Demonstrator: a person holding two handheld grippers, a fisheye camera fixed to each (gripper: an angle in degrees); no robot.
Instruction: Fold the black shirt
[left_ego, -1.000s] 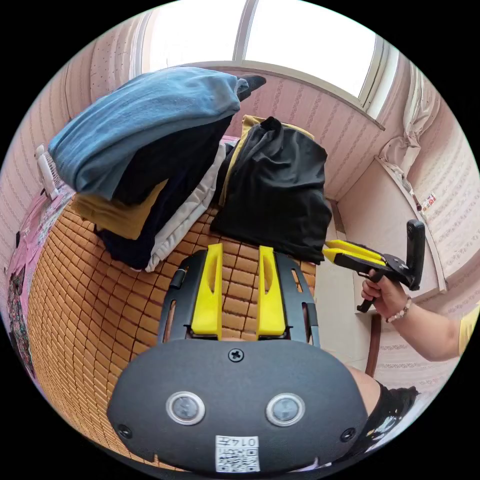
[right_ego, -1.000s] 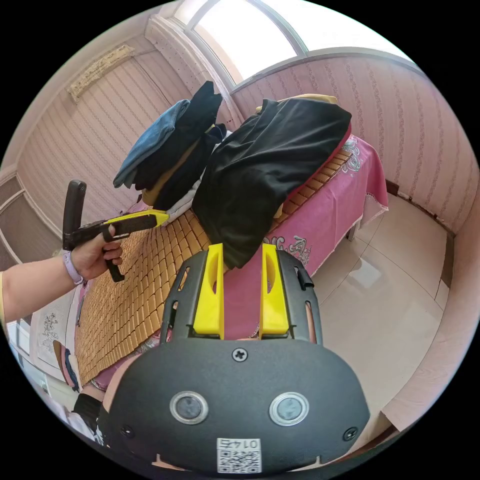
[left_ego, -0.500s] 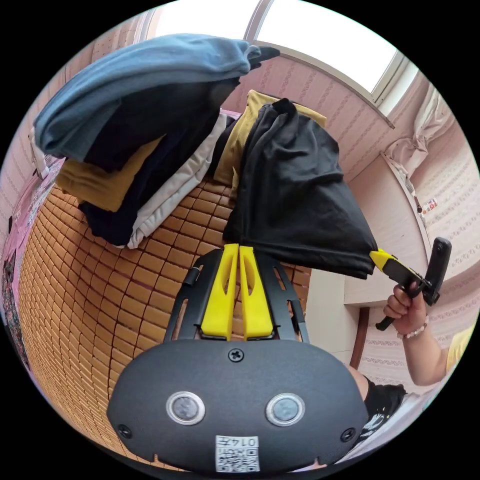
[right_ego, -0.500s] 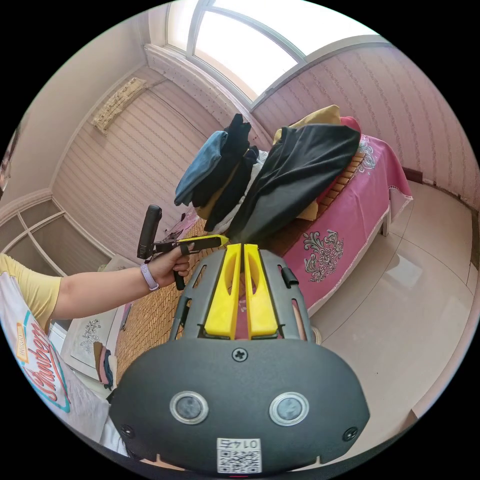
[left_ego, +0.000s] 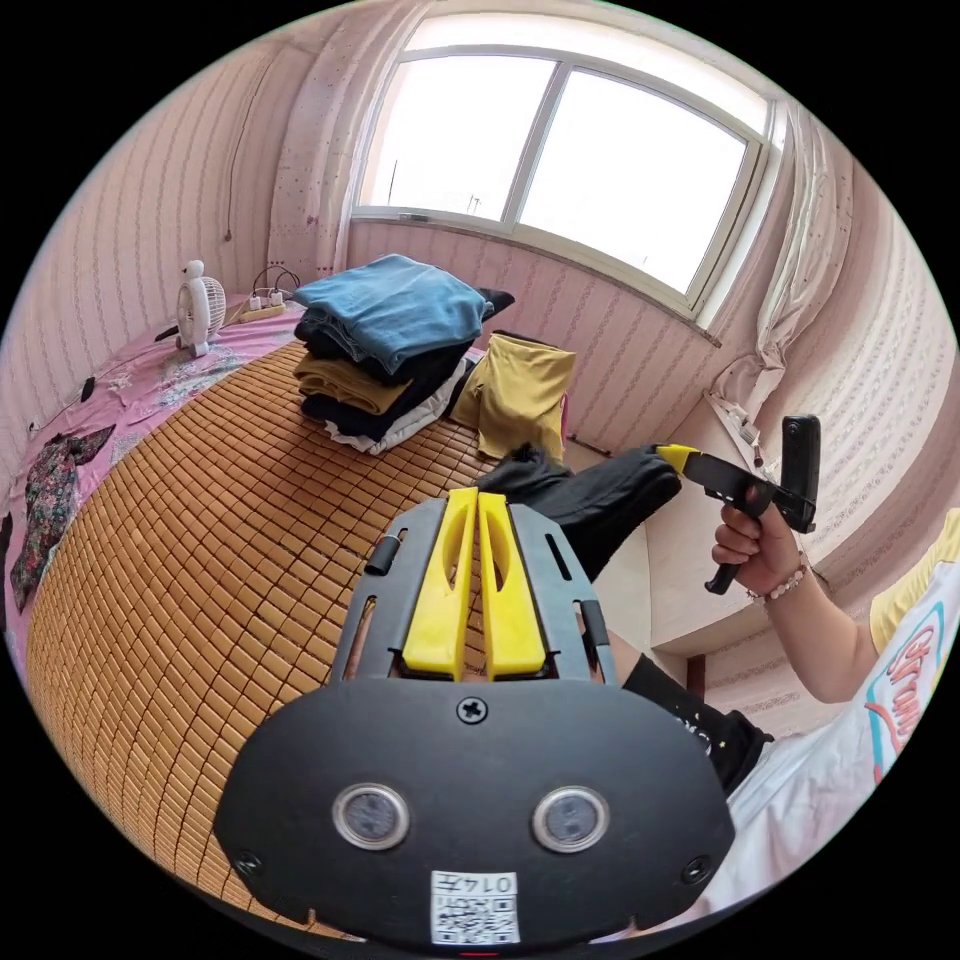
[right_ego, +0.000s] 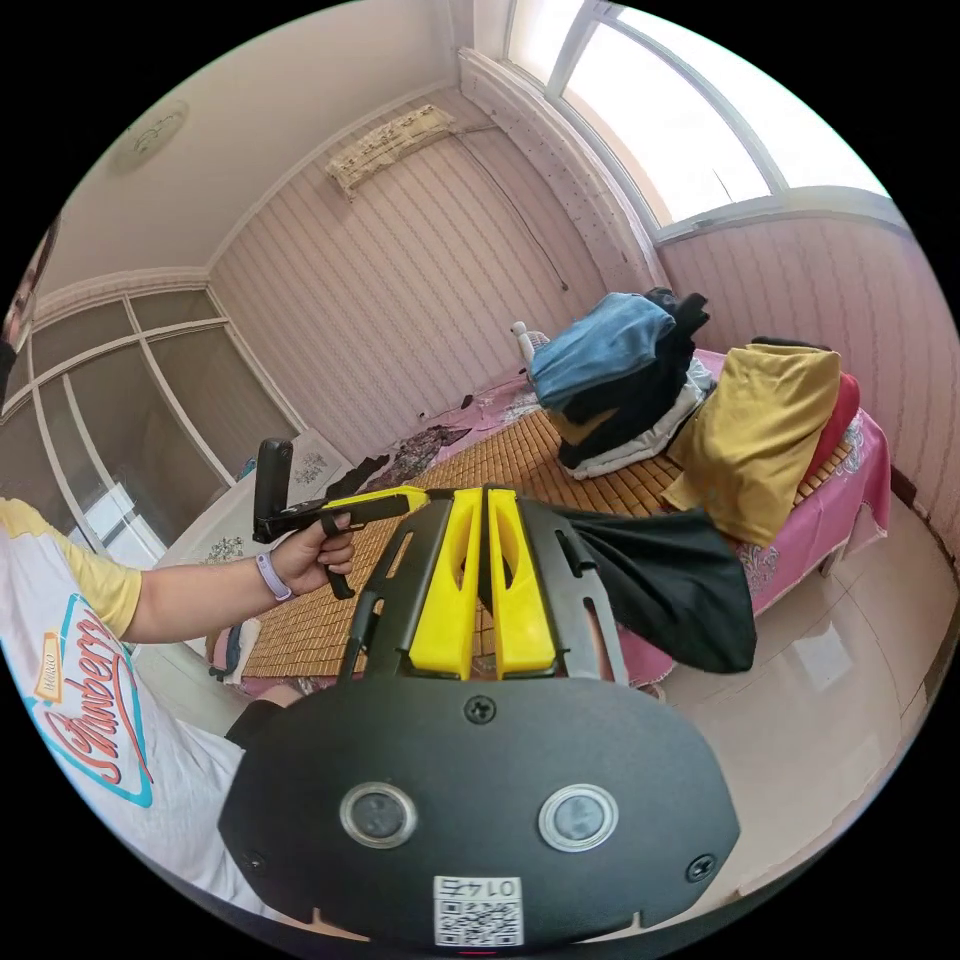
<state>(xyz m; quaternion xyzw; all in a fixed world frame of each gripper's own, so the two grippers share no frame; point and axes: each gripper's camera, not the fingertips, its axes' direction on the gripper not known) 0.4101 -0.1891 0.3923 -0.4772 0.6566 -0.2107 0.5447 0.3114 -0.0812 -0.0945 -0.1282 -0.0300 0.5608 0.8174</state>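
Observation:
The black shirt (left_ego: 600, 495) hangs bunched in the air past the near corner of the bed, stretched between both grippers. My left gripper (left_ego: 478, 492) is shut, with black cloth at its tips. In the left gripper view, my right gripper (left_ego: 676, 458) pinches the shirt's other end, held by a hand (left_ego: 750, 545). In the right gripper view, my right gripper (right_ego: 486, 492) is shut and the black shirt (right_ego: 670, 590) droops to its right over the bed edge. The left gripper (right_ego: 405, 496) sits close beside it on the left.
A stack of folded clothes (left_ego: 390, 340) topped by a blue one stands on the bamboo mat (left_ego: 200, 520). A mustard garment (left_ego: 520, 395) sits beside it at the bed's corner. A small fan (left_ego: 200, 305) stands at the far side. Tiled floor (right_ego: 850, 700) lies beside the bed.
Both grippers, open a second ago, shut on the black shirt's edge and pulled it off the mustard garment, back towards the person. The mustard garment is now uncovered.

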